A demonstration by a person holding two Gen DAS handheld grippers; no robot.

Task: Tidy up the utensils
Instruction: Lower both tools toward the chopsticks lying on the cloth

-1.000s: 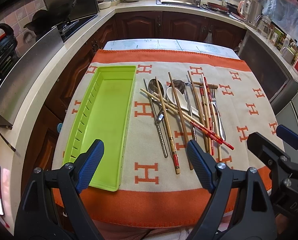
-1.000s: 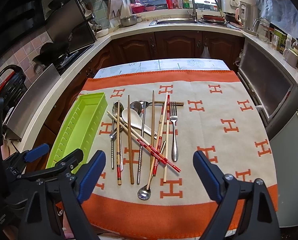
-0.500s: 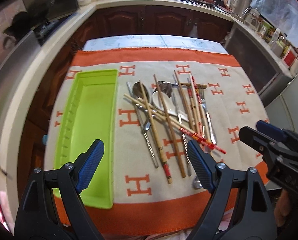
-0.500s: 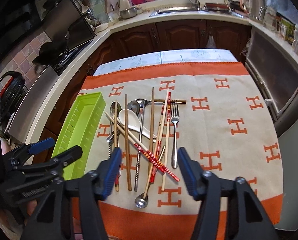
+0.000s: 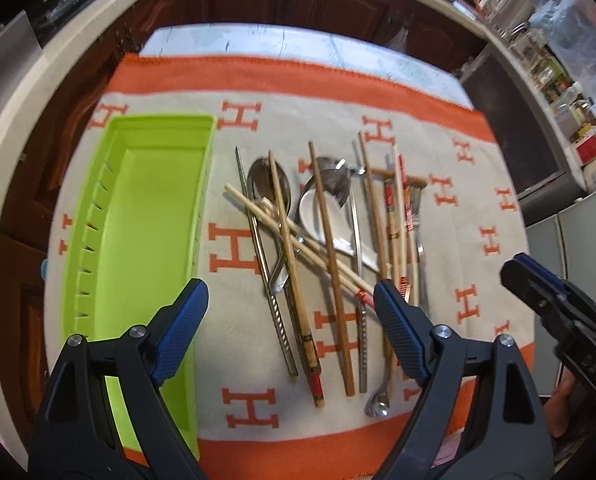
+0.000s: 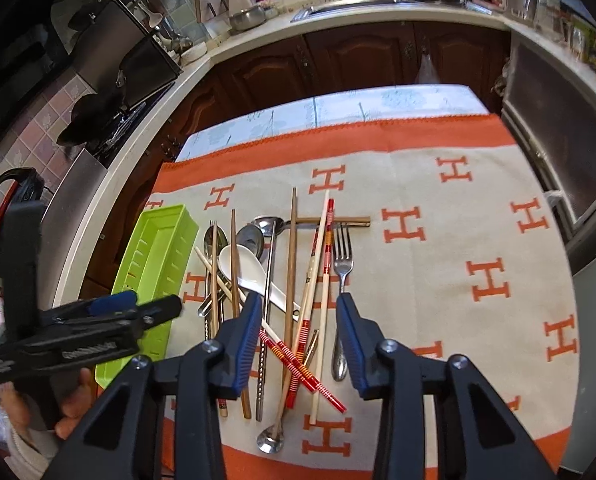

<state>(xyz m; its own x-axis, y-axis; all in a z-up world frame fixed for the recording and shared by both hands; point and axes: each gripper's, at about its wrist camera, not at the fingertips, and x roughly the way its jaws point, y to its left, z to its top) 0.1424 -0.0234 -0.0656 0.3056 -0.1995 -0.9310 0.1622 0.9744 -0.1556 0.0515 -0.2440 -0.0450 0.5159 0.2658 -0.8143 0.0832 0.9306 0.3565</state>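
Tangled pile of chopsticks, spoons and a fork (image 6: 342, 258) lay mid-cloth on the orange-bordered cloth (image 6: 437, 216), empty green tray (image 5: 138, 216) just left of it, right gripper (image 6: 298, 316) part-open above the pile, holding nothing, left gripper (image 5: 290, 312) spread wide, empty

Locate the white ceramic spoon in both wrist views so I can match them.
Left wrist: white spoon sits centre, in the utensil pile, crossed by a brown chopstick.
Right wrist: white spoon sits left of centre, above the right gripper.
Shared landmark: green tray, left of the pile.
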